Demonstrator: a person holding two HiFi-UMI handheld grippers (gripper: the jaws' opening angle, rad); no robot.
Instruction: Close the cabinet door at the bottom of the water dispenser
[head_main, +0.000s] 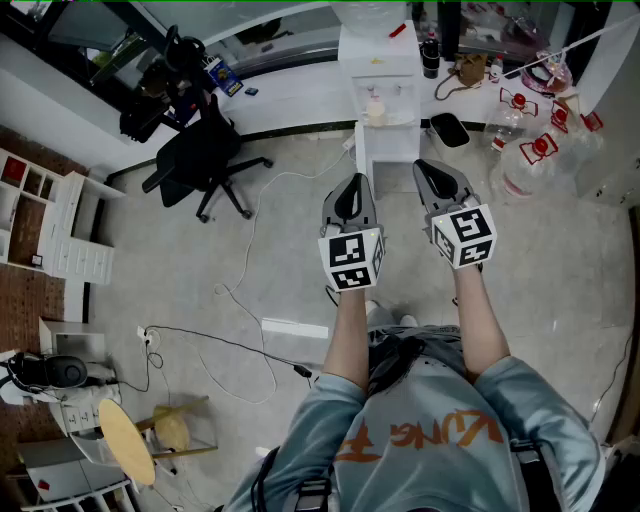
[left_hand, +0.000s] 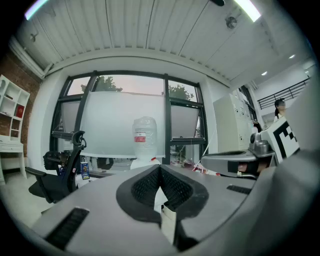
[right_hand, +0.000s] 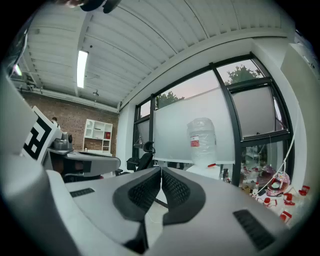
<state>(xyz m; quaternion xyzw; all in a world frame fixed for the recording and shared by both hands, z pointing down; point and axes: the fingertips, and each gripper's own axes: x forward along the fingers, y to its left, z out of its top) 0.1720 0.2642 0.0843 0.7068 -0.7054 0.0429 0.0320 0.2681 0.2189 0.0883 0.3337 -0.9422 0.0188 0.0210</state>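
Off to the left of both pairs of jaws, a black office chair (head_main: 205, 150) stands on the floor (head_main: 300, 250). The left gripper (head_main: 352, 185) is held out level, its jaws closed tip to tip with nothing between them (left_hand: 160, 169). Straight ahead of the jaws, apart from them, stands the white water dispenser (head_main: 380, 60) with its bottle on top. The cabinet door (head_main: 359, 150) at its foot is swung out towards the person, edge-on, just beyond the left jaws' tips and not touching them. The right gripper (head_main: 432, 172) is alongside, its jaws also pressed together and empty (right_hand: 161, 170), pointing at the dispenser's right side. Further right of those jaws, clear water jugs (head_main: 520, 150) lie on the floor.
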